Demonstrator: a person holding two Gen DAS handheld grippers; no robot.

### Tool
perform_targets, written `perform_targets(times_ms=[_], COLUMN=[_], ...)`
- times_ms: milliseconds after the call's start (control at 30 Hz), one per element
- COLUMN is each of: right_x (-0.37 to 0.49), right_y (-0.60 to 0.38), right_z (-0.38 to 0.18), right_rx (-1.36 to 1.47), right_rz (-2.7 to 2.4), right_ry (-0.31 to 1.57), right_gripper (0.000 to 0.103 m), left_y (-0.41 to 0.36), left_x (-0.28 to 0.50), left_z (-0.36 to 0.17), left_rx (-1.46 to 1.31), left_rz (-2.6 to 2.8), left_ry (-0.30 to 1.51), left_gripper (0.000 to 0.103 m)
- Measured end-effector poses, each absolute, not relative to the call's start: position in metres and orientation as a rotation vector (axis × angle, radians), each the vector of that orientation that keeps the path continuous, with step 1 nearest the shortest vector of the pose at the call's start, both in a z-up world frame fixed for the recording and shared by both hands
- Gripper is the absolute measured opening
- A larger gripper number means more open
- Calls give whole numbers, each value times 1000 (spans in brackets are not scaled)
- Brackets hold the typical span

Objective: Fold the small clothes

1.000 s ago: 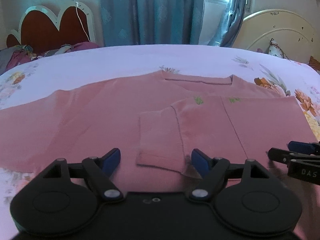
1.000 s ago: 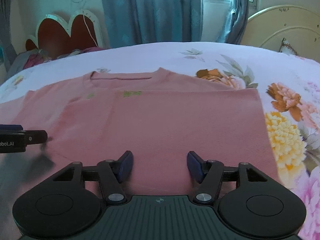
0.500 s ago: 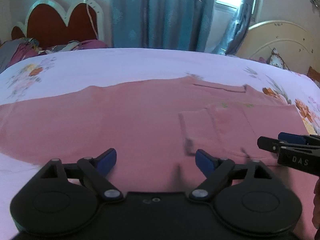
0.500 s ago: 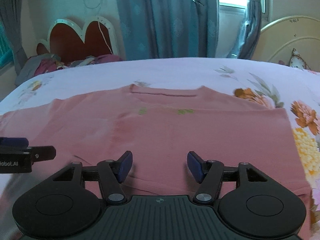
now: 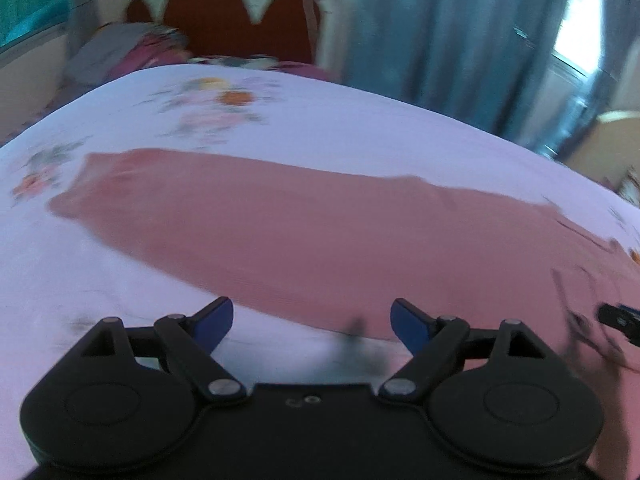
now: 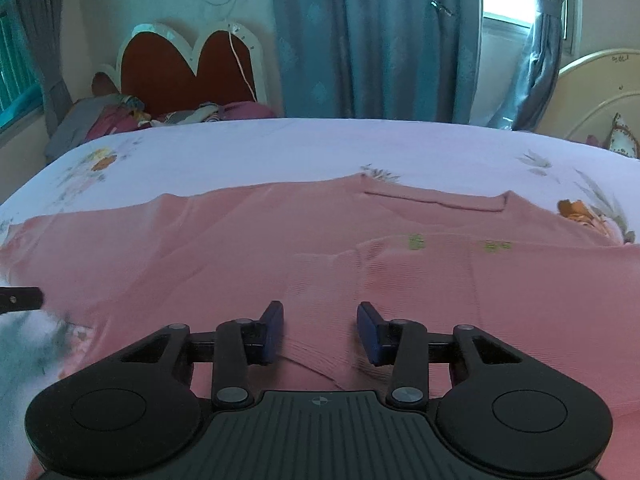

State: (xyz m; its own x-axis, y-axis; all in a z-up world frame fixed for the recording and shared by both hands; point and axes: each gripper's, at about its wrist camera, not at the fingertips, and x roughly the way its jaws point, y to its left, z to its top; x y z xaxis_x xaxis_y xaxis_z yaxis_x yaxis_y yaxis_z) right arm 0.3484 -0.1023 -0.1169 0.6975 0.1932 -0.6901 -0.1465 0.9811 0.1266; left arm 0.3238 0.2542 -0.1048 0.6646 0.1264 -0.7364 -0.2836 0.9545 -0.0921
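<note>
Your sweater (image 6: 360, 256) lies flat on the bed (image 6: 280, 148), long axis left to right, neckline toward the curtain (image 6: 372, 40); its right side is folded in over the body, and the left sleeve (image 5: 240, 216) lies stretched out leftward. Left gripper (image 5: 312, 318): fingers wide apart, holding nothing; since a second ago you have swung it left from the folded cuff to the sleeve (view blurred). Right gripper (image 6: 320, 330): narrower than before, empty, above the folded cuff.

We see our left gripper (image 5: 312, 316) as matte black with round housings, silver screws and blue fingertip pads (image 5: 214, 320). Our right gripper (image 6: 320, 330) matches, adding a ribbed centre plate with a small crosshair mark.
</note>
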Motion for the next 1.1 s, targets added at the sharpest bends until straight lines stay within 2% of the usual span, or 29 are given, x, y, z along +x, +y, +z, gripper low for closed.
perform_targets(times_ms=[267,633,733,800,900,967,1100], right_x=[357,359,358,361,360,360,360], right_y=[-97,-93,-96,-97,-98,-99,-104], right_z=[-128,-141,-139,-147,-151,-150,-146], right_rx=[79,64,52,28,23,30,71], right_rz=[163,162,132,108,105,105,111], right_ry=[800,825,794,826,824,825,820], right_gripper=[42,42,42,42,42,42,42], left_y=[341,403,413,419,427,429,414], left_x=[322,344,346,347,346,344,342], left_z=[-122,-140,-144,-146,-148,-148,-132], left_rx=[-354,-533,-579,-584,-603,-613,-556], left_rz=[401,460,482,511,544,543,500], left_ry=[803,706,650,628,611,597,550], left_gripper=[80,76,62,37,15,7,5])
